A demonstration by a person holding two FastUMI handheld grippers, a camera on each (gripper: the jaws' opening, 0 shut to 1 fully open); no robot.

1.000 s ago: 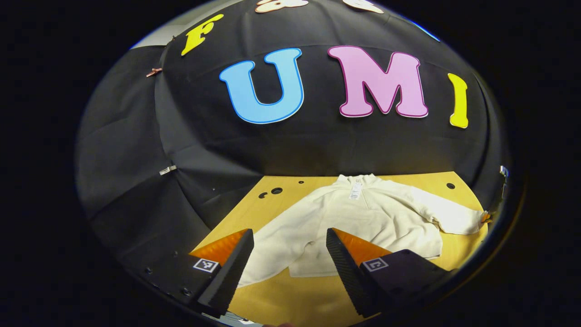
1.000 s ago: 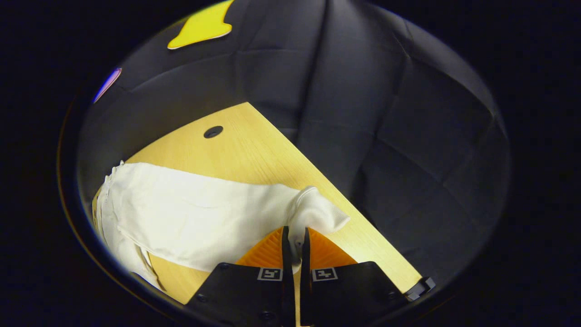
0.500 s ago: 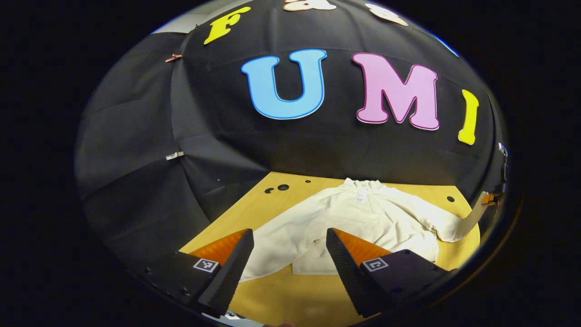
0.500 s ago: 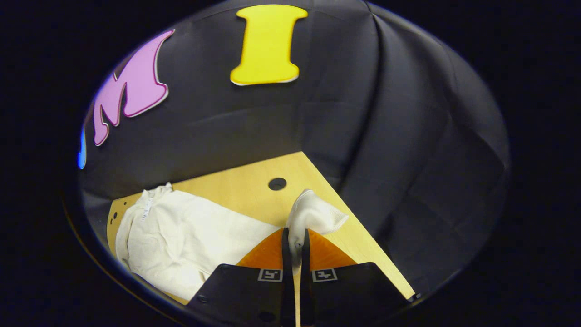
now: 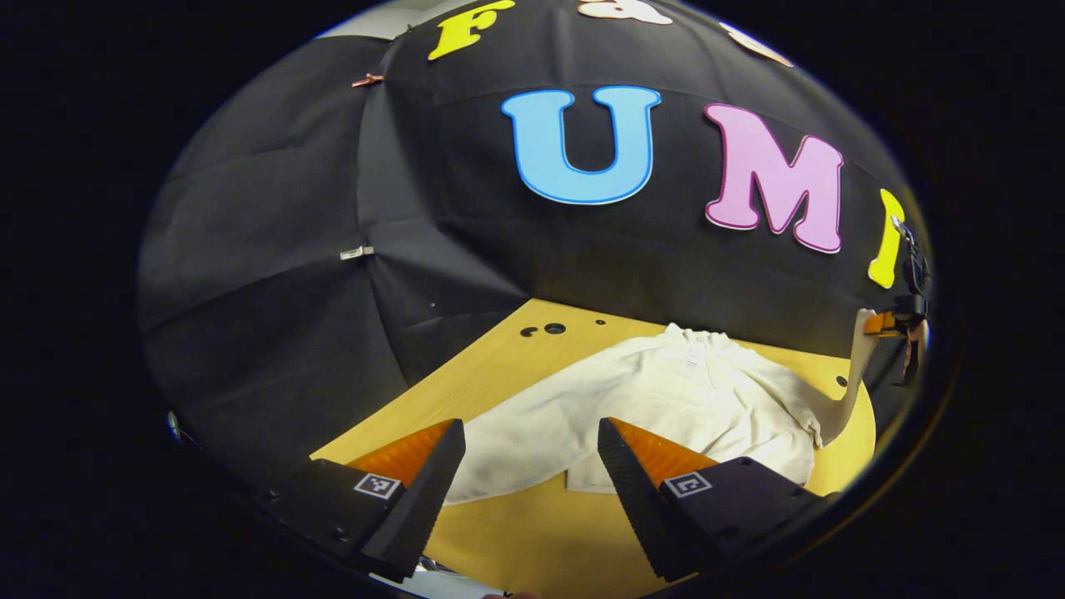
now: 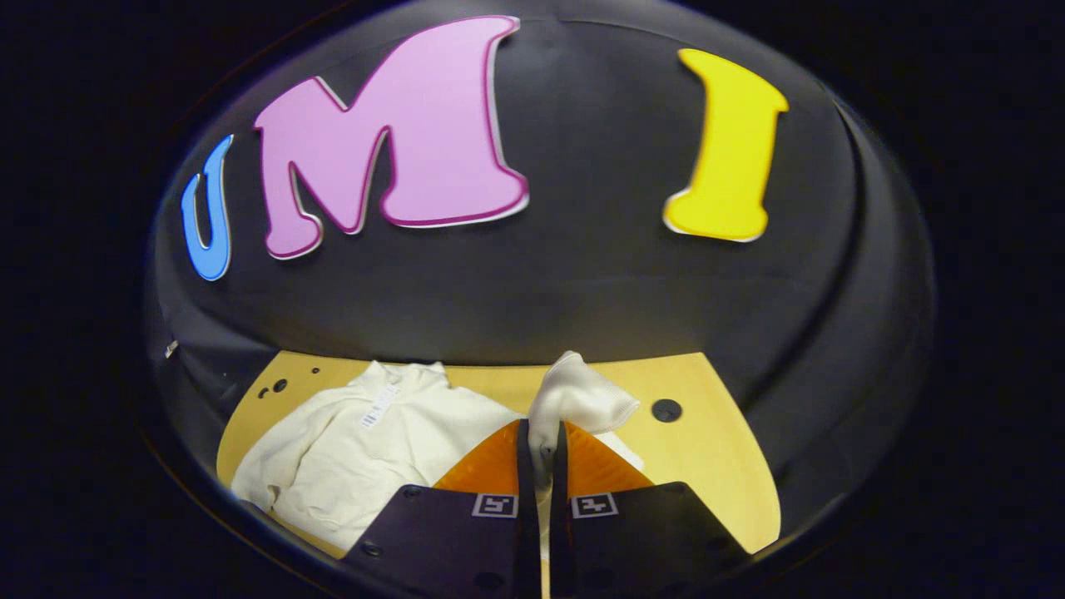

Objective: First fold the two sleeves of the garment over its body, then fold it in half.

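Observation:
A cream long-sleeved garment (image 5: 666, 399) lies spread on the wooden table (image 5: 516, 532), collar toward the back wall. My left gripper (image 5: 524, 453) hovers open near the table's front, above the near sleeve (image 5: 516, 441) and touching nothing. My right gripper (image 6: 539, 445) is shut on the cuff (image 6: 578, 399) of the other sleeve, held up off the table above the garment's body (image 6: 366, 449). In the left gripper view that lifted sleeve (image 5: 849, 374) rises steeply at the far right to the right gripper (image 5: 886, 323).
Black cloth walls close the table in at the back and on both sides. Round holes (image 5: 553, 329) mark the tabletop near the back left corner, and another hole (image 6: 666, 409) sits right of the lifted cuff. Bare wood (image 6: 715, 466) lies right of the garment.
My right gripper has lifted the cuff off the table and swung left toward the garment's body. My left gripper stayed open and its view drifted slightly left.

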